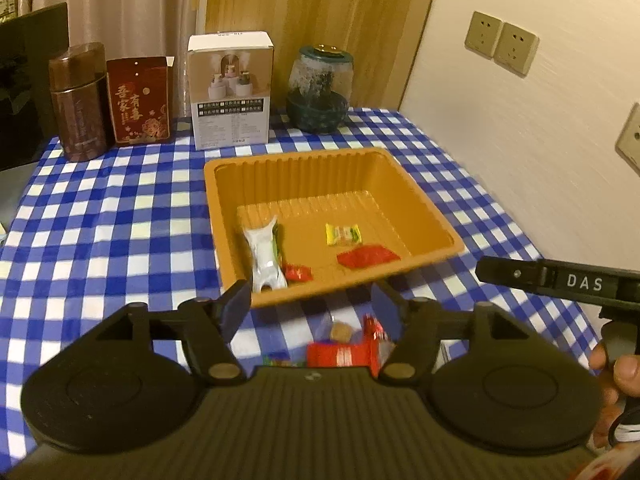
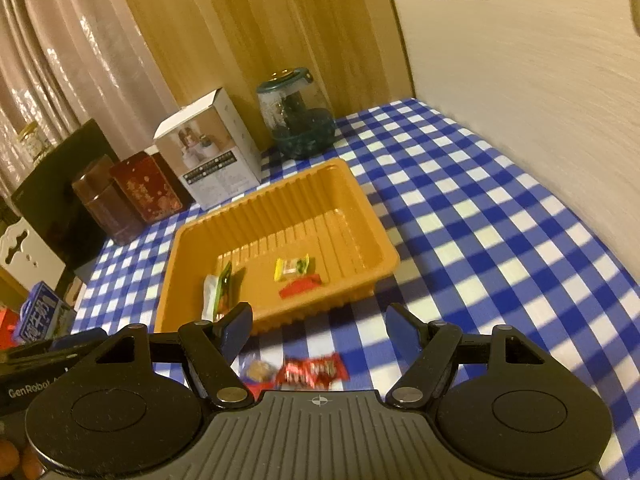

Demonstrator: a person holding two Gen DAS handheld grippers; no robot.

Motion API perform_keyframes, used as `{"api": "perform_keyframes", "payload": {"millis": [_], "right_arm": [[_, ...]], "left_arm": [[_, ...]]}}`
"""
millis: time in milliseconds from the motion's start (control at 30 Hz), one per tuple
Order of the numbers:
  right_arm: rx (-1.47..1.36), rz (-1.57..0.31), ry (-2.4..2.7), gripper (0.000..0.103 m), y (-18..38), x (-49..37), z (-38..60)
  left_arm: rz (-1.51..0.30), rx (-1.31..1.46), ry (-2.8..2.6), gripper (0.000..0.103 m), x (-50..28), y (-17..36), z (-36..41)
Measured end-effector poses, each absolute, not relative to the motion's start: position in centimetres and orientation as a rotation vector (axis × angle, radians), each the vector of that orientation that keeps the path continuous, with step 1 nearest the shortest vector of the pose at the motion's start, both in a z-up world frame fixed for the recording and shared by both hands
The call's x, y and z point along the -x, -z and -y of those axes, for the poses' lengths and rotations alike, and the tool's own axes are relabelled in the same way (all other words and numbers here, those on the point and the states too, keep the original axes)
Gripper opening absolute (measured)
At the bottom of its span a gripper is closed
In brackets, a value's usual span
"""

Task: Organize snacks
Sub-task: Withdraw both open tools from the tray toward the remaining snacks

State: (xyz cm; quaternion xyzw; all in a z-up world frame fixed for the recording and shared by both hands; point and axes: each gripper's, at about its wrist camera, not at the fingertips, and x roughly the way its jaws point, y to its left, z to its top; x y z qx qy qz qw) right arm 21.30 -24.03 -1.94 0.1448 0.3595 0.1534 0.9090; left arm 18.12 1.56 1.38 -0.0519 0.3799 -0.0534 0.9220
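Left hand-held gripper (image 1: 310,306) hovering wide open, empty, over red snack packet (image 1: 344,350) lower centre; right hand-held gripper (image 2: 320,326) likewise gaping, holding nothing; orange tray (image 1: 224,184) sitting mid-frame on counter (image 1: 100,220).

Snacks (image 1: 344,258) in orange tray (image 1: 436,216)

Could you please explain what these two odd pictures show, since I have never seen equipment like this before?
No robot here: a person holds two handheld grippers, each carrying a fisheye camera looking along its fingers. One picture comes from the left gripper, the other from the right gripper. Both are open and hold nothing. On the checked tablecloth sits an orange tray already containing a few wrapped snacks. More snacks, including a red packet, lie on the cloth just before the tray. Boxes and a jar stand behind.
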Motion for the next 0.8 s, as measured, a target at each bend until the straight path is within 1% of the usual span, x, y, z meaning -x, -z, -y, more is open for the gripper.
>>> {"api": "perform_keyframes", "payload": {"millis": [67,100,133,300,500,800], "right_arm": [[-0.289,-0.742,-0.314,0.073,1.9,-20.1,24.1],[-0.288,-0.744,-0.313,0.073,1.9,-19.4,24.2],[-0.290,-0.746,-0.312,0.073,1.9,-18.8,24.3],[-0.290,-0.765,-0.305,0.073,2.1,-16.0,24.8],[-0.227,-0.786,-0.307,0.073,1.9,-13.3,24.6],[-0.176,-0.814,-0.311,0.073,2.6,-10.6,24.6]], "left_arm": [[-0.782,0.092,0.114,0.067,-17.0,-1.6,-1.4],[-0.783,0.086,0.112,0.071,-16.4,-1.6,-1.4],[-0.784,0.081,0.110,0.073,-15.8,-1.6,-1.4],[-0.808,0.064,0.108,0.078,-13.1,-1.4,-1.2],[-0.850,0.063,0.103,0.082,-10.2,-0.8,-1.1],[-0.883,0.049,0.092,0.084,-7.7,0.1,-1.2]]}}
